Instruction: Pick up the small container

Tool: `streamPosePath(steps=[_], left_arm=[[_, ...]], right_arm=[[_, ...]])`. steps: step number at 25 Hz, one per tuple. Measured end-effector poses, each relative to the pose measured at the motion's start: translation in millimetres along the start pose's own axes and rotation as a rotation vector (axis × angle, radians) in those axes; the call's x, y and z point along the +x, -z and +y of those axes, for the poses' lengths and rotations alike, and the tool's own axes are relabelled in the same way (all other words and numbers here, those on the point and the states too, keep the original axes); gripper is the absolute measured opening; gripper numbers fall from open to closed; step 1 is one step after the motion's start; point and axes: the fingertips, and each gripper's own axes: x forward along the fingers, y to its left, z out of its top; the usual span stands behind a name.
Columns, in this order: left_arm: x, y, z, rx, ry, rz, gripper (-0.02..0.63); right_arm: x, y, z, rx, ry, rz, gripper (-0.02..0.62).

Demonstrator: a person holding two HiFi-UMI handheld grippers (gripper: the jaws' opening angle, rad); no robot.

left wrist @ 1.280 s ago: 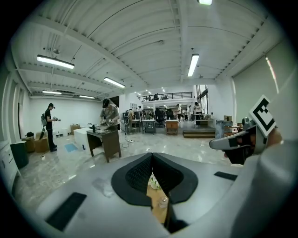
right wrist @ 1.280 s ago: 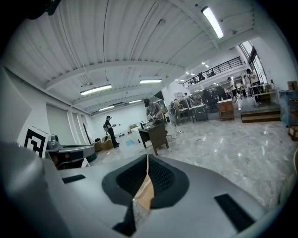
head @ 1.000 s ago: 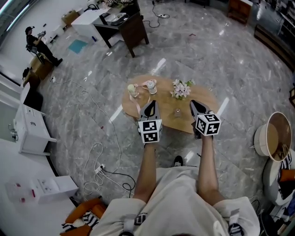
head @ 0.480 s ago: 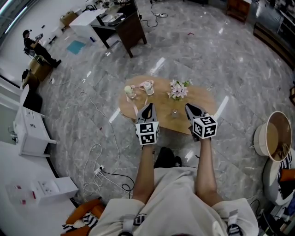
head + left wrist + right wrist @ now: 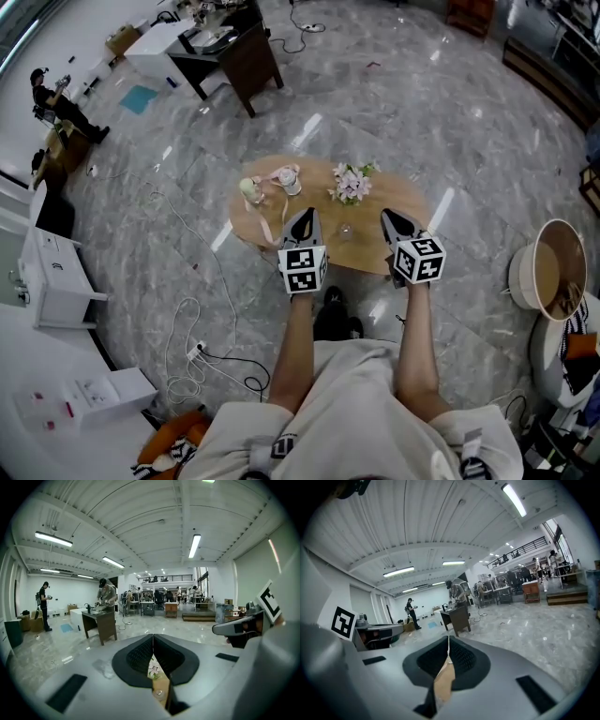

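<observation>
Though barely discernible (tiny, clear), small container [image 5: 344,229] on round table [image 5: 367,247].

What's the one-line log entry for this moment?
left hand-held gripper: shut, empty | right hand-held gripper: shut, empty | small container: on table, untouched

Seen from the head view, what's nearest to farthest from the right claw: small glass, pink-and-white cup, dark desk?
1. small glass, on the table, just left of the right claw.
2. pink-and-white cup, toward the table's left end.
3. dark desk, far beyond the table, upper left.
</observation>
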Motion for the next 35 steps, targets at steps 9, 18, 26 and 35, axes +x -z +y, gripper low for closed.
streamPosePath(steps=[9,18,26,35], left_arm=[[21.3,19.8,3.9,-0.004,0.018,0.038,0.009],[47.1,9.8,37.2,-0.009,0.012,0.03,0.009],[69.5,24.1,44.1,0.047,0.035,0.082,0.009],[107.2,69.0,38.9,-0.011,0.104,0.102,0.009]], right_arm=[[16.8,11.0,-16.6,0.006,0.025,0.038,0.071],[63.1,-6.9,-8.6,-0.002,0.024,0.039,0.071],[88.6,1.6,-5.0,0.016,0.044,0.085,0.071],[88.8,55.6,-21.7,0.04,0.105,0.154,0.071]])
